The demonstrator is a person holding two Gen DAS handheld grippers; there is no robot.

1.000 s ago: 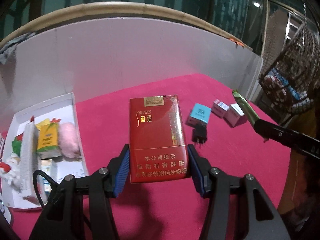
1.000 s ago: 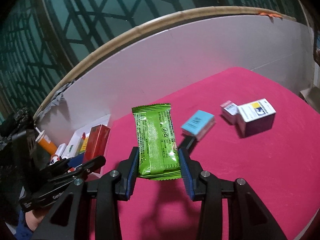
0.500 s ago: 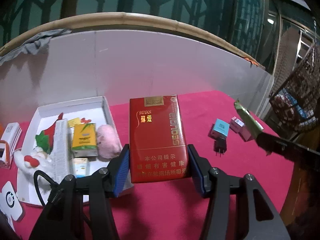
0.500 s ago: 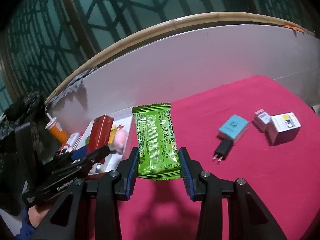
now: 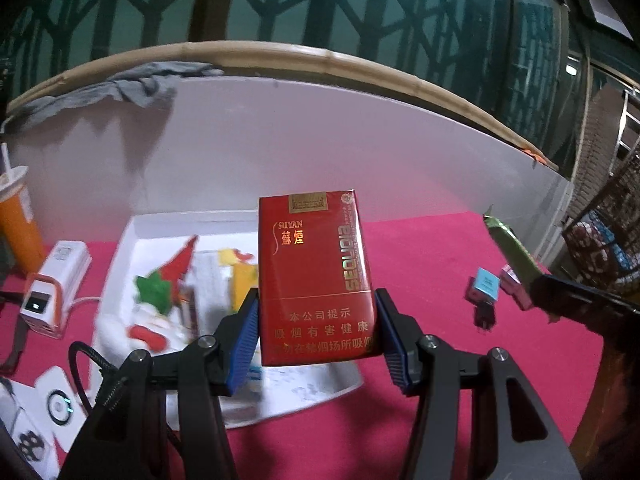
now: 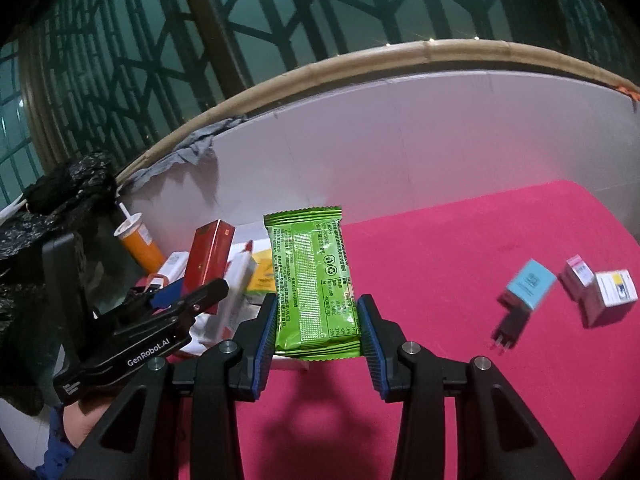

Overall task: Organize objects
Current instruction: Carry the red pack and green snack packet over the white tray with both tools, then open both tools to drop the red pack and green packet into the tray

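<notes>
**Two grippers, each holding one thing over the pink table**

Our left gripper [image 5: 316, 340] squeezes a red cigarette pack [image 5: 314, 276] between its blue pads [image 5: 244, 340]. The pack stands upright, with gold writing on the front. It hangs in the air above the front part of a white tray [image 5: 132, 236]. In the tray we see a red and green Santa toy [image 5: 156, 296], a yellow carton [image 5: 244, 280] and other small things, but they are blurry.

Left of the tray sits a white and orange power bank [image 5: 52, 284]. Behind it stands an orange cup [image 5: 18, 220] with a straw.

Our right gripper [image 6: 316, 330] squeezes a green snack packet [image 6: 312, 284] by its lower half. The packet stands upright too, in the air, near the tray's right edge. In this view the left gripper and its red pack show at the left.

Far to the right on the pink tablecloth [image 6: 460, 248] lies a blue charger plug [image 6: 524, 296]. Just past it are a small pink box [image 6: 576, 276] and a white box [image 6: 612, 296], close together. A white board [image 6: 400, 148] stands behind the table.
</notes>
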